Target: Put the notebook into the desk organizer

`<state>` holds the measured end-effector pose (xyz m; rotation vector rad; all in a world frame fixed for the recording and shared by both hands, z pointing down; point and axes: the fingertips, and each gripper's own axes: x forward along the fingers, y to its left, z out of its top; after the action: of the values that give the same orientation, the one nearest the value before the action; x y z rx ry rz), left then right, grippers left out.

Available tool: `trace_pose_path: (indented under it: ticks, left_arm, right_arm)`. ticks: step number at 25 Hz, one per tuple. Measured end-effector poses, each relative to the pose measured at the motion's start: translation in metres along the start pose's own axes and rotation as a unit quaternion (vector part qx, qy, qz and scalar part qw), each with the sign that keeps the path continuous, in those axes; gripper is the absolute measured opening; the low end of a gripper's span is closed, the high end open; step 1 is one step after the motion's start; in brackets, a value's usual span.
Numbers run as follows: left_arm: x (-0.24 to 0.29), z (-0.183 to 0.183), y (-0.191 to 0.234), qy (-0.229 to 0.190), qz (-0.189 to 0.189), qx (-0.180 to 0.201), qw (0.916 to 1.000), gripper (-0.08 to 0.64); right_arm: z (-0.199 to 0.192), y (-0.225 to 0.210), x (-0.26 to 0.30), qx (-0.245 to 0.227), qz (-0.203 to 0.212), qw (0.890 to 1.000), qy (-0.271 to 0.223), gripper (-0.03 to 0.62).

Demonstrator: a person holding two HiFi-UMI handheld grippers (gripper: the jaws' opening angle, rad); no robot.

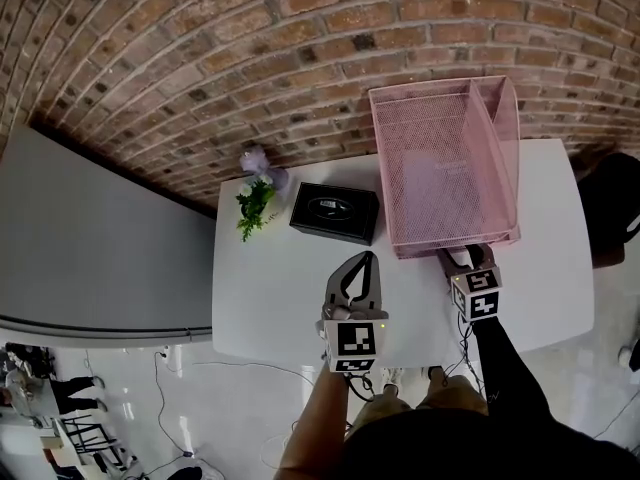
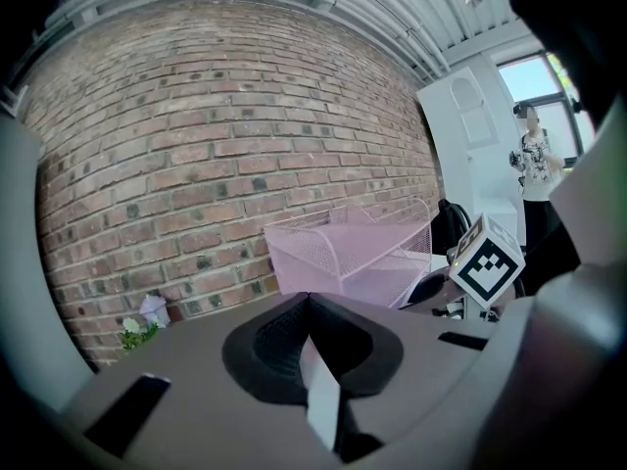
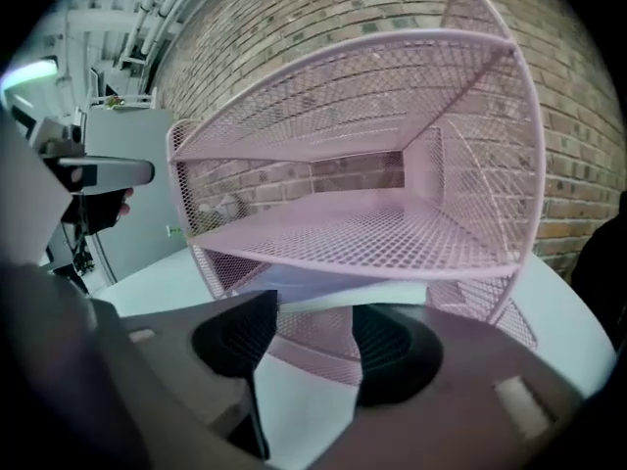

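Closest, my left claw (image 1: 368,260) is pinched shut, empty. My right claw (image 3: 312,306) is wide at the front of the organizer (image 3: 392,238). The notebook (image 3: 294,284) lies flat in its bottom tray, one edge facing me; long side unclear.

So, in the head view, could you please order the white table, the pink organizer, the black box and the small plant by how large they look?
1. white table
2. pink organizer
3. black box
4. small plant: long but thin, so only a little smaller than the box
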<state>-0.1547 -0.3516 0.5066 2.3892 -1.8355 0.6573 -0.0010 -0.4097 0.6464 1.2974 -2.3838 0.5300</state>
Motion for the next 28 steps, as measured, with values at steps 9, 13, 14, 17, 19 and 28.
trace_pose_path:
  ticks: [9,13,14,17,19,28]
  left_arm:
    - [0.006,-0.002,-0.004,0.004,-0.002,-0.001,1.0000,0.008]
    - [0.008,-0.001,-0.008,0.000,-0.008,-0.007,0.9999,0.008]
    - [0.008,-0.001,-0.008,-0.002,-0.008,-0.010,0.9999,0.008]
    - [0.007,0.001,-0.009,-0.008,-0.010,-0.018,0.9998,0.009]
    - [0.007,0.003,-0.009,-0.012,-0.012,-0.026,0.9995,0.008]
    - [-0.011,0.015,-0.010,-0.038,-0.025,-0.035,0.9984,0.008]
  right_arm:
    - [0.000,-0.036,0.004,0.039,-0.069,0.997,-0.003,0.242]
    - [-0.002,-0.036,0.001,0.046,-0.071,0.996,-0.006,0.242]
    - [-0.002,-0.034,-0.001,0.045,-0.070,0.996,-0.006,0.242]
    - [-0.005,-0.028,-0.008,0.043,-0.066,0.997,-0.006,0.242]
    - [-0.006,-0.024,-0.014,0.039,-0.065,0.997,-0.008,0.242]
    - [0.000,-0.001,-0.044,0.027,-0.071,0.997,-0.032,0.242]
